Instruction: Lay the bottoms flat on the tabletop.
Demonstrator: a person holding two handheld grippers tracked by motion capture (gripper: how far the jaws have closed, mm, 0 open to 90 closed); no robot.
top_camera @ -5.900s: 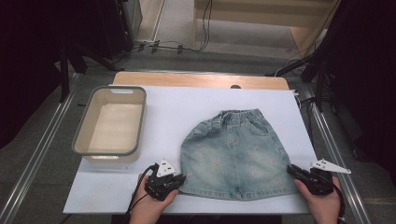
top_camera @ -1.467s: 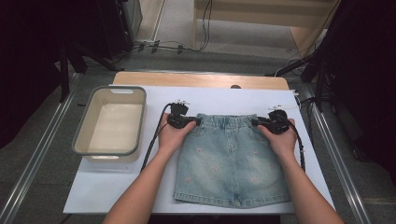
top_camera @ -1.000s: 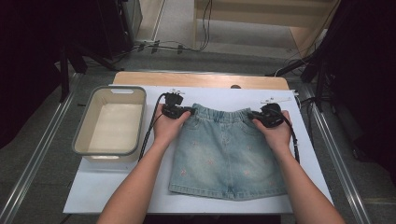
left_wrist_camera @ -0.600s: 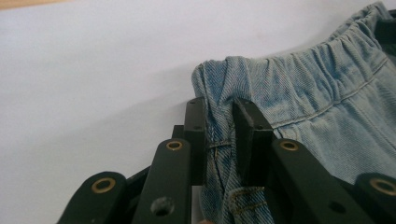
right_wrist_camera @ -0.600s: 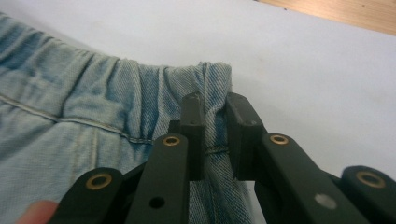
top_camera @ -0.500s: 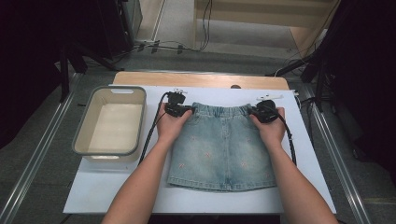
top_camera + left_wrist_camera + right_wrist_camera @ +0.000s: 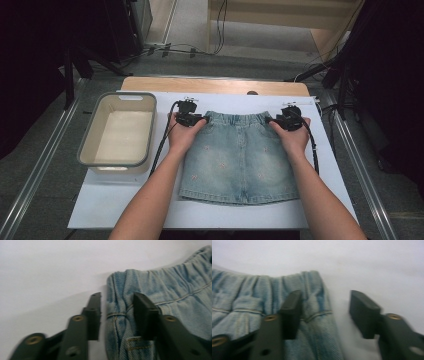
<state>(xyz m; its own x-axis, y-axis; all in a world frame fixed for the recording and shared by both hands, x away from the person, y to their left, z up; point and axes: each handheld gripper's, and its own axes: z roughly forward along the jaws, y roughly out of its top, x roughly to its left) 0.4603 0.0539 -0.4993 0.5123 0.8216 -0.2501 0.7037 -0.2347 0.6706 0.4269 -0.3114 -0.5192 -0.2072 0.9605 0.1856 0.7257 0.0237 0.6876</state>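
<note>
Since half a second ago I've let both grips go: my left gripper (image 7: 117, 312) and right gripper (image 7: 324, 312) now stand parted, holding nothing, each straddling a waistband corner of the denim skirt (image 7: 239, 155). It lies flat mid-mat, hem toward six o'clock, the tub (image 7: 85, 150) at its nine.

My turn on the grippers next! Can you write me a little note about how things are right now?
Left gripper: open, jaws either side of the denim shorts' waistband corner.
Right gripper: open, astride the other waistband corner.
Shorts lie flat on the white mat, waistband at the far side; the bin sits to their left.
Done: both grippers set at the corners.
Left: probably close both on the waistband, then fold or lift the shorts.
</note>
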